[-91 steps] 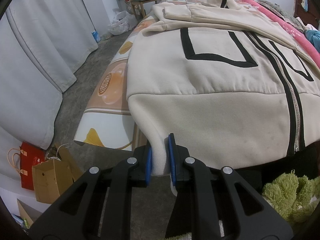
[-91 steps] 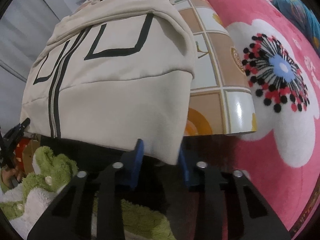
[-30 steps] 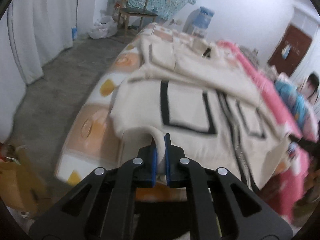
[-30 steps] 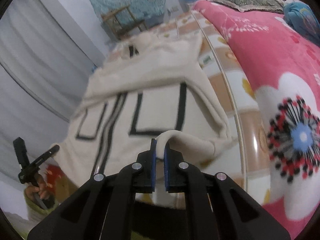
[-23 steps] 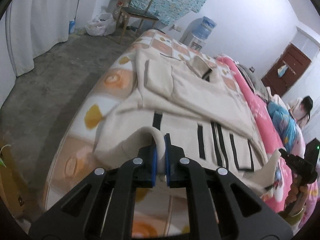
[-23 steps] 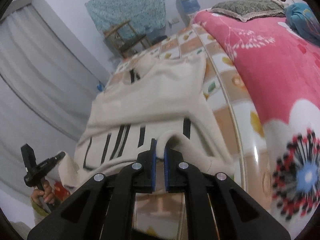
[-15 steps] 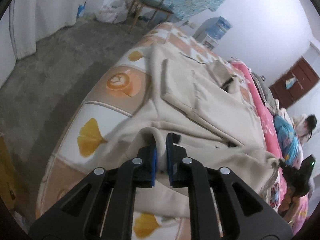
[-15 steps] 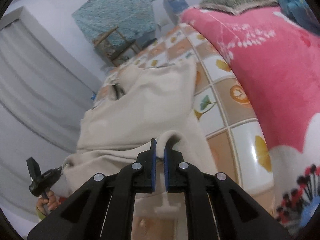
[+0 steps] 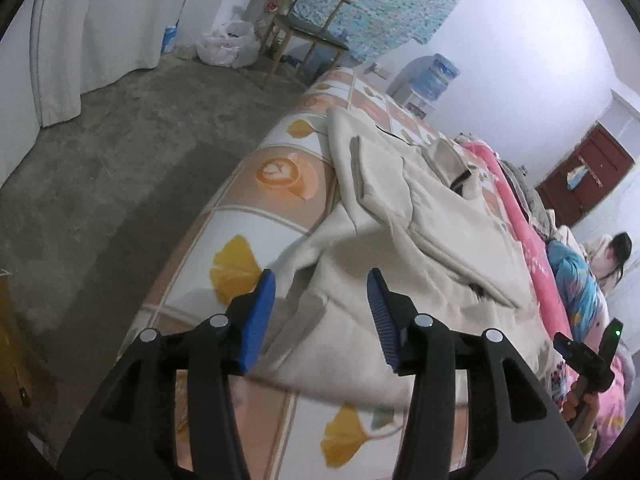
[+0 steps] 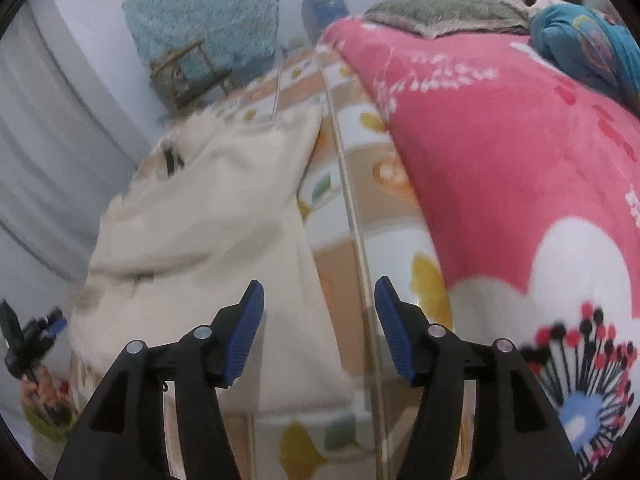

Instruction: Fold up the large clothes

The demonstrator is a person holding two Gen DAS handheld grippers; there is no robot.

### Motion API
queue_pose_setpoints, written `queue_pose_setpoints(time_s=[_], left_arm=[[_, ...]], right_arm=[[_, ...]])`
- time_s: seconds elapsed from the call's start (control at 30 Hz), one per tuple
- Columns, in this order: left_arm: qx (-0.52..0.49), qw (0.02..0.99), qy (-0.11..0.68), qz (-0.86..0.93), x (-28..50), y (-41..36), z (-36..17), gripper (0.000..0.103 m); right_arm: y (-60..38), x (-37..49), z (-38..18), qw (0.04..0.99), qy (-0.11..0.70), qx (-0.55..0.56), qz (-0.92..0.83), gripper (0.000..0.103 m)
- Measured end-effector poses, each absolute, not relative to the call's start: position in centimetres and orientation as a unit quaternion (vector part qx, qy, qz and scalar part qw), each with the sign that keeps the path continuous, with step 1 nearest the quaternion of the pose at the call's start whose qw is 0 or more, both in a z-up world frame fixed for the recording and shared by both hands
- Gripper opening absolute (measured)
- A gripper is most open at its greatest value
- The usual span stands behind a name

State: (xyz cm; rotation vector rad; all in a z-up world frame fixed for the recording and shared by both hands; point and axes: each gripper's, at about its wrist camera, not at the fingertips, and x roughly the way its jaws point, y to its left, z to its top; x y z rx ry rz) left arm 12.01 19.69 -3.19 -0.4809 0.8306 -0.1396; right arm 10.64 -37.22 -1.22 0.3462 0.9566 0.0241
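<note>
A cream zip jacket (image 9: 404, 240) lies folded in half on the tiled-pattern bed sheet (image 9: 256, 216), its lower half laid over the upper half. My left gripper (image 9: 320, 304) is open and empty, just above the jacket's near left edge. In the right wrist view the jacket (image 10: 208, 232) lies left of centre. My right gripper (image 10: 318, 320) is open and empty, over the jacket's right edge and the sheet (image 10: 352, 208). The other gripper shows at the far right of the left wrist view (image 9: 588, 356) and the far left of the right wrist view (image 10: 28, 340).
A pink flowered blanket (image 10: 500, 160) covers the bed to the right of the jacket. A person in blue (image 9: 580, 276) lies farther along the bed. A wooden chair (image 9: 304, 36), a water dispenser (image 9: 428, 76) and white curtains (image 9: 92, 24) stand beyond the bare floor on the left.
Both grippers carried the jacket's hem forward over its upper half, then opened and let it go. The black-lined front is now hidden under the fold.
</note>
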Motion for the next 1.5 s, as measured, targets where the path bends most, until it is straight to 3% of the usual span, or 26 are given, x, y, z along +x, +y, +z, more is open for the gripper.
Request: queue_pose_setpoints(time_s=[0.2, 0.4, 0.5, 0.57, 0.6, 0.63, 0.67, 0.77, 1.0, 1.1, 1.23, 1.33, 1.43, 1.5], left_arm=[[-0.21, 0.881, 0.42, -0.063, 11.7, 18.9, -4.0, 0.05], [-0.108, 0.887, 0.448, -0.001, 12.3, 16.3, -5.0, 0.051], [-0.075, 0.893, 0.443, 0.015, 12.1, 15.2, -5.1, 0.045], [-0.048, 0.9, 0.433, 0.023, 11.7, 14.3, -5.0, 0.035], [-0.03, 0.902, 0.43, 0.029, 11.6, 13.8, -4.9, 0.028], [0.002, 0.903, 0.427, 0.042, 11.4, 13.1, -4.8, 0.015], [0.017, 0.905, 0.423, 0.046, 11.3, 12.8, -4.8, 0.01], [0.044, 0.916, 0.397, 0.039, 9.9, 12.0, -3.0, 0.008], [-0.011, 0.915, 0.403, -0.023, 5.8, 13.9, 0.6, 0.008], [-0.03, 0.901, 0.431, -0.041, 3.2, 15.0, 0.3, 0.009], [-0.001, 0.888, 0.46, 0.007, 1.9, 16.1, -2.2, 0.017], [0.017, 0.895, 0.444, 0.024, 1.4, 16.4, -1.7, 0.019], [-0.003, 0.916, 0.4, -0.034, 1.0, 14.9, 0.6, 0.033], [-0.017, 0.919, 0.386, -0.083, 1.0, 12.9, 1.1, 0.038]], right_arm=[[-35.7, 9.9, -2.0, 0.872, 0.475, 0.117, 0.02, 0.057], [-33.7, 10.5, -2.7, 0.871, 0.486, 0.07, 0.018, 0.057], [-33.1, 10.8, -3.1, 0.874, 0.483, 0.05, 0.008, 0.056], [-32.5, 10.9, -3.3, 0.878, 0.478, 0.032, 0.007, 0.039], [-32.3, 11.0, -3.5, 0.877, 0.48, 0.029, 0.008, 0.037], [-32.1, 11.0, -3.4, 0.878, 0.478, 0.023, 0.002, 0.024], [-31.9, 10.9, -3.1, 0.88, 0.475, 0.019, 0.002, 0.016], [-32.2, 10.0, -1.0, 0.895, 0.445, 0.038, 0.009, 0.012], [-33.5, 6.4, 2.6, 0.9, 0.429, 0.064, 0.031, 0.011], [-34.5, 4.3, 2.8, 0.893, 0.439, 0.088, 0.046, 0.012], [-37.1, 2.5, 0.5, 0.873, 0.471, 0.13, 0.008, 0.033], [-38.6, 1.1, 1.5, 0.886, 0.437, 0.151, -0.029, 0.039], [-37.2, 0.6, 3.2, 0.905, 0.4, 0.144, -0.005, 0.055], [-34.9, 1.2, 3.2, 0.909, 0.402, 0.112, 0.018, 0.057]])
